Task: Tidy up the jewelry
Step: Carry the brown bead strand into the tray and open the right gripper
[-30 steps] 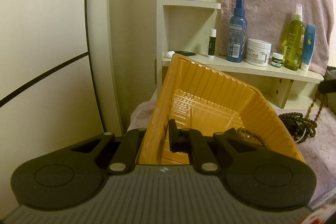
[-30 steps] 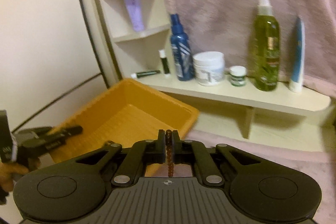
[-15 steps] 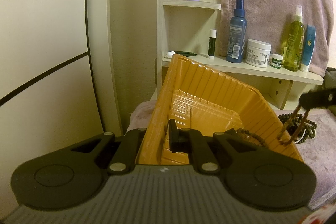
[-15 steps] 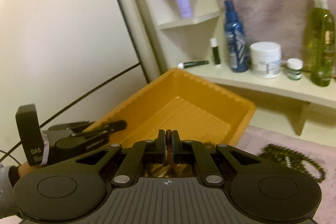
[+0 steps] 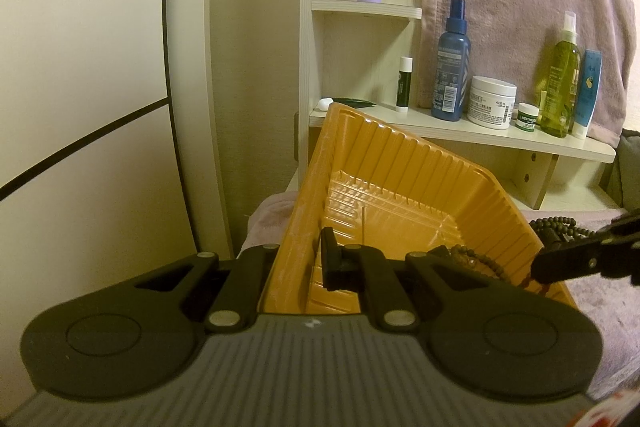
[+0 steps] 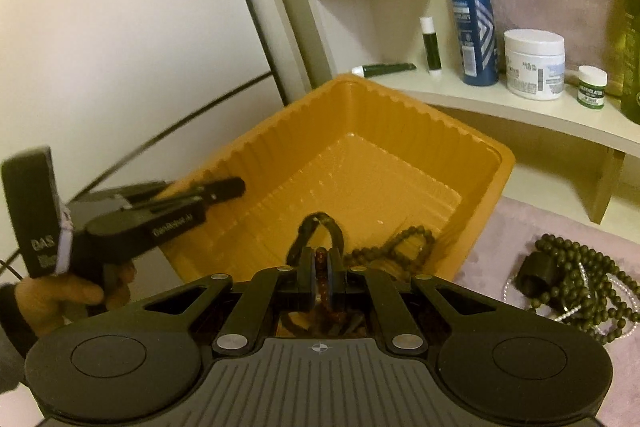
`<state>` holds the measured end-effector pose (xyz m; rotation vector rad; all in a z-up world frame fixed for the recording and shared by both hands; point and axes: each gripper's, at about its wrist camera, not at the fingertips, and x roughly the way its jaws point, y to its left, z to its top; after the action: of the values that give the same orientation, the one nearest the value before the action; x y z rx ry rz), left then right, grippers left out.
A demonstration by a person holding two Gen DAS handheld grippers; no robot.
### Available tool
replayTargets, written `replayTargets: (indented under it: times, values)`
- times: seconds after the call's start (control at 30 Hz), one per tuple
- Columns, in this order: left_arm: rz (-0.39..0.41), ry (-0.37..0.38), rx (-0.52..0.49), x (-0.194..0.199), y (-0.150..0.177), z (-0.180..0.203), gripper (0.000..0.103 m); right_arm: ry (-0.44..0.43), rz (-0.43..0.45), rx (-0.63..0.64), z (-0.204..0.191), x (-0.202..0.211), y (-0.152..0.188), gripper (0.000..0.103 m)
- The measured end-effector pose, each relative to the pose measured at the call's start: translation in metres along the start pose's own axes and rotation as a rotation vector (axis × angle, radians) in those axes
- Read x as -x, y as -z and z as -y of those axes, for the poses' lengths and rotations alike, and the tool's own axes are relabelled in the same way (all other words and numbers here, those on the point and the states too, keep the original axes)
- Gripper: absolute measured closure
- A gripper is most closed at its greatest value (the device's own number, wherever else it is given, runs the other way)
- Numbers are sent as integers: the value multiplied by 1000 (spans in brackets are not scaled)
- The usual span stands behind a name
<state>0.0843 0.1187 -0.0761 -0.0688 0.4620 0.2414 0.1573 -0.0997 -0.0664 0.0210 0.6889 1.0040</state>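
The orange tray (image 5: 400,163) stands tipped up, and my left gripper (image 5: 306,263) is shut on its left wall. From the right wrist view that gripper (image 6: 226,189) clamps the tray's (image 6: 360,115) left rim. My right gripper (image 6: 320,261) is shut on a reddish-brown bead string (image 6: 320,253) and hangs over the tray's near right corner; it also shows in the left wrist view (image 5: 538,265). Inside the tray lie a dark bracelet (image 6: 320,223) and a brown bead bracelet (image 6: 404,241). The lower part of the held string is hidden behind my fingers.
A heap of dark green beads (image 6: 572,279) with a pearl strand lies on the pink cloth (image 6: 500,247) right of the tray. Behind, a shelf (image 6: 520,107) carries a blue spray bottle (image 6: 474,15), a white jar (image 6: 534,63) and smaller containers. A pale wall panel is at the left.
My right gripper has swung left and down with the bead string, from beside the tray to over its near right corner. The left gripper and tray have not moved.
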Motion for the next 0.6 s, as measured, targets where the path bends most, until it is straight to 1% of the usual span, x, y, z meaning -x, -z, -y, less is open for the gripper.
replayTargets:
  times: [0.17,0.53,0.57,0.6]
  values:
    - [0,0,0,0,0,0,94,33,-20,33,-2,-5,3,98]
    - [0,0,0,0,0,0,94,38,-20,34,-4,-8,3,95]
    - [0,0,0,0,0,0,94,37,-17,36,-5,-8,2,92]
    - [1,0,0,0,0,0,94,38,-13,39,-5,-7,2,80]
